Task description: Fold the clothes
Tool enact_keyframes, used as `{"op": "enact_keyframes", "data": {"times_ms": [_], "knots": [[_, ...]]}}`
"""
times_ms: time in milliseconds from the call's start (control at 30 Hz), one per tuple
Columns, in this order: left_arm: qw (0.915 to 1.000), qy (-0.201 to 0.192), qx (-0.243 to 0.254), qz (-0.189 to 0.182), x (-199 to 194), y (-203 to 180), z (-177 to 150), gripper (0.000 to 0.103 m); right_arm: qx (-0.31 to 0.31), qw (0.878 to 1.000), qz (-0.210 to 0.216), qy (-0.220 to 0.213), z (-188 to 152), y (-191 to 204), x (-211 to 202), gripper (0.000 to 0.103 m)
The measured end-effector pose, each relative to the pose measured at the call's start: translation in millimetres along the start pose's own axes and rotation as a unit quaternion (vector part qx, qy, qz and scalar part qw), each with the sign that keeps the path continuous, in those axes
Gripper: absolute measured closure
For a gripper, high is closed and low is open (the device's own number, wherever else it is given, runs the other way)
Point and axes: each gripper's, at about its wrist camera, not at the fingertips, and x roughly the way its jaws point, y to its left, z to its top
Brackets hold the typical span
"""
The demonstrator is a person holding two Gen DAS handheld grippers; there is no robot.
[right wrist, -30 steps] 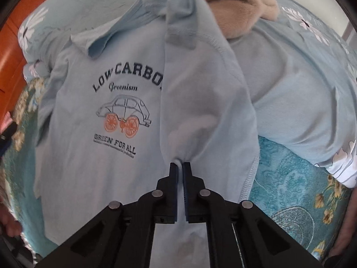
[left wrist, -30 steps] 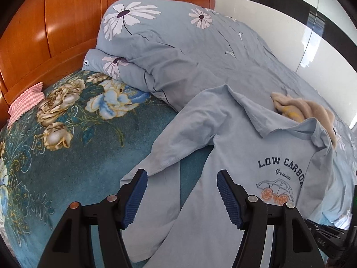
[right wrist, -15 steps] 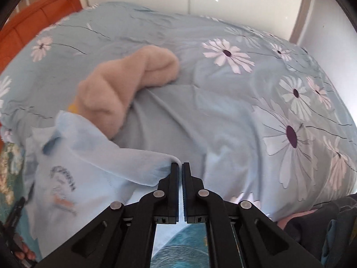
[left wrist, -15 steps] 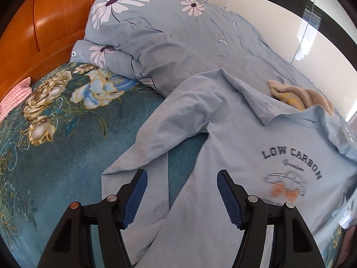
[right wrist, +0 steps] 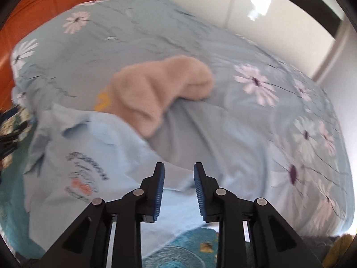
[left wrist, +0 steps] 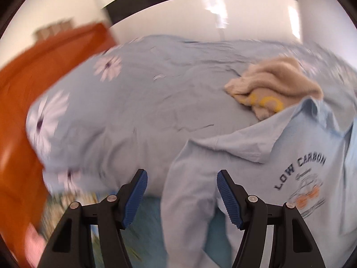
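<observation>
Left gripper [left wrist: 181,187]: fingers spread wide, nothing between the blue pads; it hangs above the shirt's sleeve.
Right gripper [right wrist: 178,183]: jaws opening, pads apart, no cloth pinched.
Light blue shirt [left wrist: 296,147]: spread on the bed, printed front up, "LOW CARBON" readable; collar at the far end, touching the beige garment.
Beige garment [right wrist: 156,93]: crumpled on the floral duvet [right wrist: 256,122], far of the shirt.
Headboard [left wrist: 26,102]: orange wood, far left.
</observation>
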Motion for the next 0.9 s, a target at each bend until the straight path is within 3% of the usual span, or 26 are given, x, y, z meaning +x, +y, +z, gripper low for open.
{"op": "enact_keyframes", "data": {"times_ms": [67,167,433,500,533,567,633,700,733,900], "knots": [[0.9981,0.0,0.062,-0.002,15.8,-10.1,10.7,0.034,-0.025,0.999,0.032,0.0,6.2,27.6,13.7,0.065],[0.9941,0.0,0.107,-0.016,37.2,-21.8,19.9,0.034,-0.054,0.996,0.068,0.013,10.8,61.5,40.8,0.063],[0.9855,0.01,0.168,-0.024,84.5,-28.7,18.8,0.035,-0.108,0.992,0.045,0.044,3.7,86.8,90.8,0.063],[0.9866,0.008,0.16,-0.032,90.2,-22.0,22.6,0.036,-0.113,0.992,0.03,0.045,1.6,84.8,96.1,0.063],[0.9874,0.007,0.154,-0.037,92.9,-18.3,25.6,0.04,-0.111,0.992,0.029,0.045,1.1,82.2,97.6,0.067],[0.9876,0.006,0.152,-0.041,94.6,-16.1,27.5,0.044,-0.109,0.993,0.029,0.045,0.7,79.5,99.1,0.085],[0.9871,0.005,0.153,-0.048,96.8,-13.7,29.8,0.073,-0.1,0.993,0.042,0.043,2.3,72.2,99.6,0.097],[0.9865,0.012,0.149,-0.066,101.0,-12.0,33.6,0.095,-0.087,0.994,0.061,0.032,6.9,62.0,95.2,0.099],[0.9869,0.02,0.132,-0.09,103.2,-8.2,37.1,0.099,-0.073,0.994,0.074,0.017,12.6,53.4,89.0,0.099],[0.9836,0.035,-0.012,-0.176,117.0,26.0,61.0,0.101,0.003,0.992,0.117,-0.044,44.2,9.9,67.6,0.1]]}}
